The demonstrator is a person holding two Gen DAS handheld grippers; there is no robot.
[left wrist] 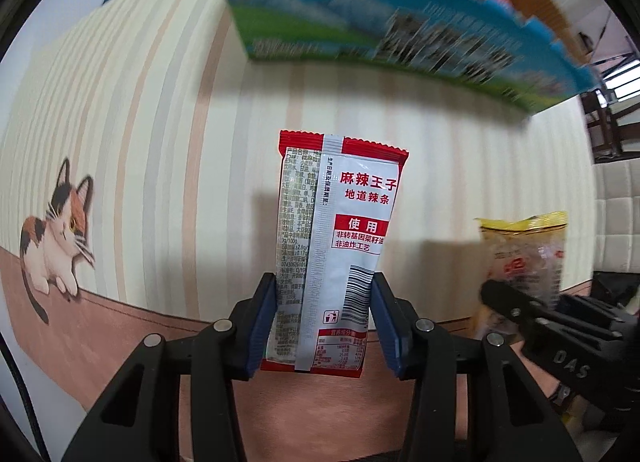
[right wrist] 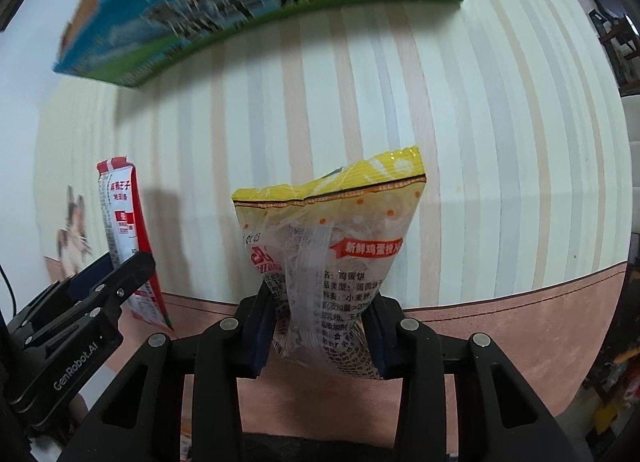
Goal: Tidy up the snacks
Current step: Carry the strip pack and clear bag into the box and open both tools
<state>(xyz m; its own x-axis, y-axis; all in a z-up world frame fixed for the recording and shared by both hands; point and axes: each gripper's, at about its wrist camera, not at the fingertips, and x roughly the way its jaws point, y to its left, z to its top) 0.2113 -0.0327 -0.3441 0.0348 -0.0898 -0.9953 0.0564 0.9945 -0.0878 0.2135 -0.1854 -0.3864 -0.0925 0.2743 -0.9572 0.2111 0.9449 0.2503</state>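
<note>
The left gripper (left wrist: 324, 326) points straight down over the striped mat (left wrist: 160, 142), its blue pads (left wrist: 264, 326) clamped on the lower part of a red-and-white packet (left wrist: 336, 246) that hangs clear of the mat, with its shadow below. Just beside it, the right gripper (right wrist: 320, 332) is tipped steeply downward, jaws pinched on the crumpled bottom of a yellow bag (right wrist: 332, 230), also off the mat. A blue-and-green box (right wrist: 248, 2), with more snacks inside, stands on the mat beyond both, near a cat picture (left wrist: 60, 230).
</note>
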